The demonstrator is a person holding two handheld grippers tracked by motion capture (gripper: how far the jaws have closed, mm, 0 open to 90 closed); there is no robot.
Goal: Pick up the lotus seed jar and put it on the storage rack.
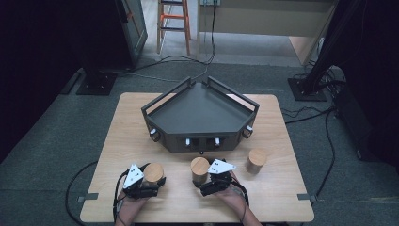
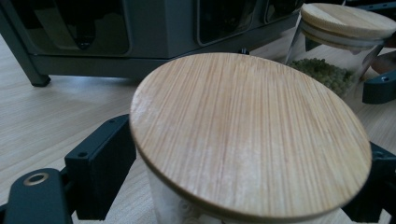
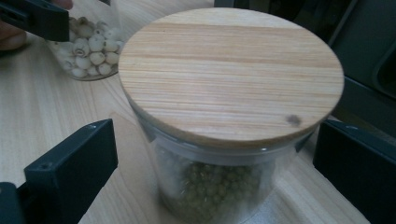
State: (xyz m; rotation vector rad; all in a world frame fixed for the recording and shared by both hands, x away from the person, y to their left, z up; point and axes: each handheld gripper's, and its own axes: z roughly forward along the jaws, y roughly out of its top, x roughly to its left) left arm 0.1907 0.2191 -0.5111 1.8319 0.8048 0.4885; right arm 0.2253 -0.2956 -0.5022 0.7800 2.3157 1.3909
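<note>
Three glass jars with round wooden lids stand near the table's front edge. The left jar (image 1: pixel 153 172) (image 2: pixel 247 135) holds pale round seeds and sits between the jaws of my left gripper (image 1: pixel 151 181) (image 2: pixel 233 186); its wide lid hides where the pads meet the glass. The middle jar (image 1: pixel 200 168) (image 3: pixel 229 74) holds green beans (image 3: pixel 210 186). My right gripper (image 1: pixel 202 179) (image 3: pixel 215 163) straddles it, open, with a gap on each side. The third jar (image 1: pixel 257 160) stands apart at the right.
A dark five-sided tray (image 1: pixel 157 106) on short legs, with knobs along its front wall, stands mid-table just behind the jars. Cables trail off the table's front corners and over the floor. An orange stool (image 1: pixel 174 21) and black stands are beyond the table.
</note>
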